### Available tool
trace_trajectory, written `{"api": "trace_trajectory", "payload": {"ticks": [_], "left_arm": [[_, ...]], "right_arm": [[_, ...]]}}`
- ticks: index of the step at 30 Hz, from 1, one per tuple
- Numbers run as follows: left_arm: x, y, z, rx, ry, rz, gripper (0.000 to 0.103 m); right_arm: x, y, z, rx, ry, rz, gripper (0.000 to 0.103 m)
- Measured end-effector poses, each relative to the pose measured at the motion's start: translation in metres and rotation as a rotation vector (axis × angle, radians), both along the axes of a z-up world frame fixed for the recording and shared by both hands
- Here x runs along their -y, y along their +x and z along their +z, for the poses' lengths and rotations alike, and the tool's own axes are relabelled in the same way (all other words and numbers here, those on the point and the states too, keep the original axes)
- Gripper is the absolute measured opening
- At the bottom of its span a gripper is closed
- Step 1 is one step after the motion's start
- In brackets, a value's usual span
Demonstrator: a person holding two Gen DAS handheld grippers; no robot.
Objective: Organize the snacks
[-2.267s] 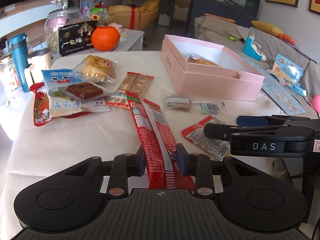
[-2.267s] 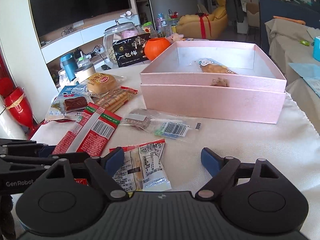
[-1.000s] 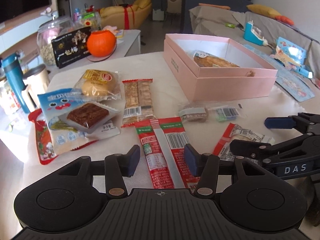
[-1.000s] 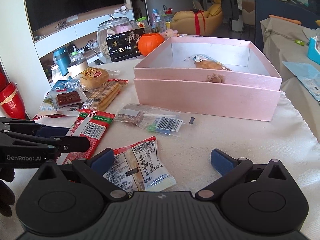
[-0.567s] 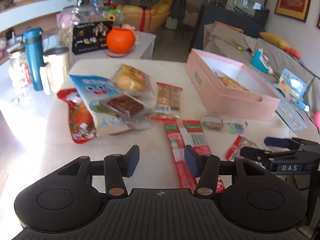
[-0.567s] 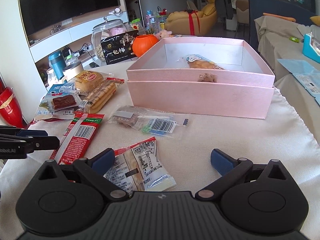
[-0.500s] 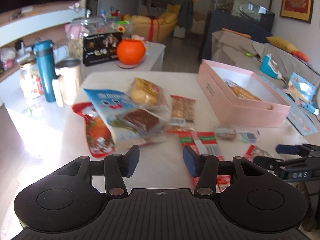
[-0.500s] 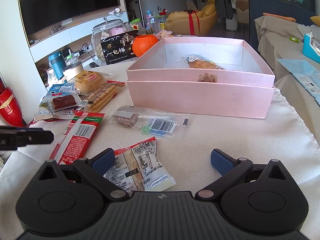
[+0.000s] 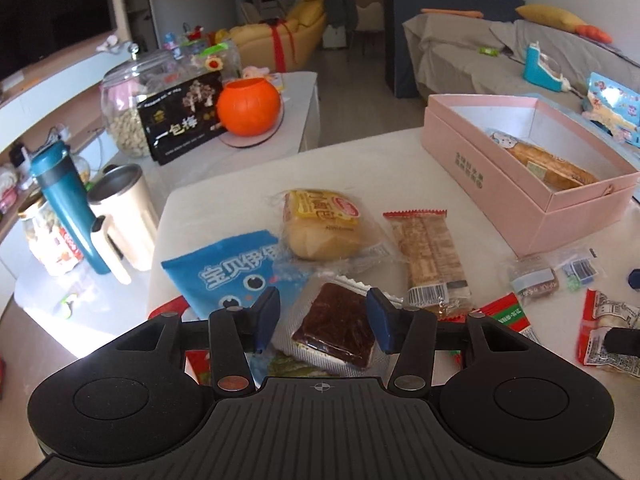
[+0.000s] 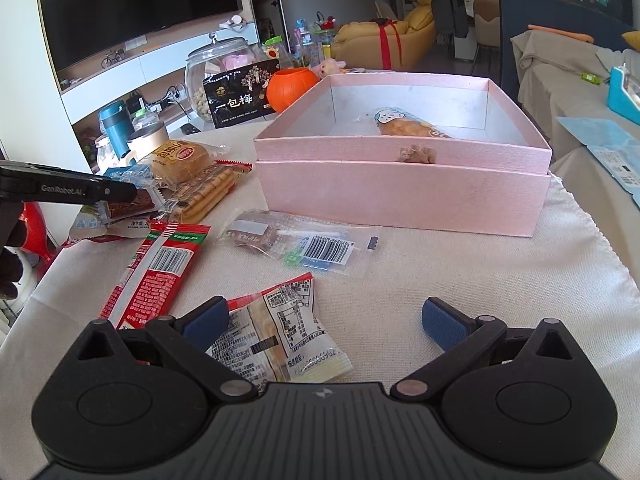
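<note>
Brown, the cake slice in clear wrap (image 9: 334, 326) lies near the cloth-covered table (image 10: 460, 272)'s left edge, framed by my left tongs (image 9: 323, 315); their jaws stand apart and seem clear of it. At the near edge my right tongs (image 10: 324, 322) gape wide over a biscuit packet (image 10: 276, 340). Rightward, the pink box (image 10: 404, 196) holds a bread roll (image 10: 412, 126).

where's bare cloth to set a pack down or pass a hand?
Free: the cloth right of the right gripper, below the pink box; also most of the box floor beside the bread pack. Crowded: left of the box, around the brown cake pack, bun and red sachet.
</note>
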State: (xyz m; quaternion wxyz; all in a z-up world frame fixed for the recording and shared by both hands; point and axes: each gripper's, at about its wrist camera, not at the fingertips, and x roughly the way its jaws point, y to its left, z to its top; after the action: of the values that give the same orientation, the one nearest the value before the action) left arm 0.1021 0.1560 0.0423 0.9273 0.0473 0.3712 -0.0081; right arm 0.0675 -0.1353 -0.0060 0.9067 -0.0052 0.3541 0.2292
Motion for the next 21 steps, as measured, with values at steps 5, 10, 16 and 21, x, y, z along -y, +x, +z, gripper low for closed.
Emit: {"api": "trace_trajectory", "payload": {"ticks": [5, 10, 16, 21], "left_arm": [[0.001, 0.010, -0.003, -0.022, -0.020, -0.031, 0.054], [0.011, 0.009, -0.002, -0.052, -0.011, -0.052, 0.052], [0.032, 0.001, -0.013, -0.040, 0.064, -0.100, 0.055], [0.038, -0.004, -0.010, -0.045, 0.040, -0.091, 0.053]], "right_arm": [[-0.001, 0.003, 0.000, -0.007, 0.010, 0.010, 0.103], [-0.007, 0.005, 0.000, -0.005, -0.008, 0.015, 0.103], [-0.012, 0.000, -0.002, 0.004, -0.027, 0.025, 0.103], [-0.012, 0.003, -0.002, 0.002, -0.031, 0.027, 0.103]]}}
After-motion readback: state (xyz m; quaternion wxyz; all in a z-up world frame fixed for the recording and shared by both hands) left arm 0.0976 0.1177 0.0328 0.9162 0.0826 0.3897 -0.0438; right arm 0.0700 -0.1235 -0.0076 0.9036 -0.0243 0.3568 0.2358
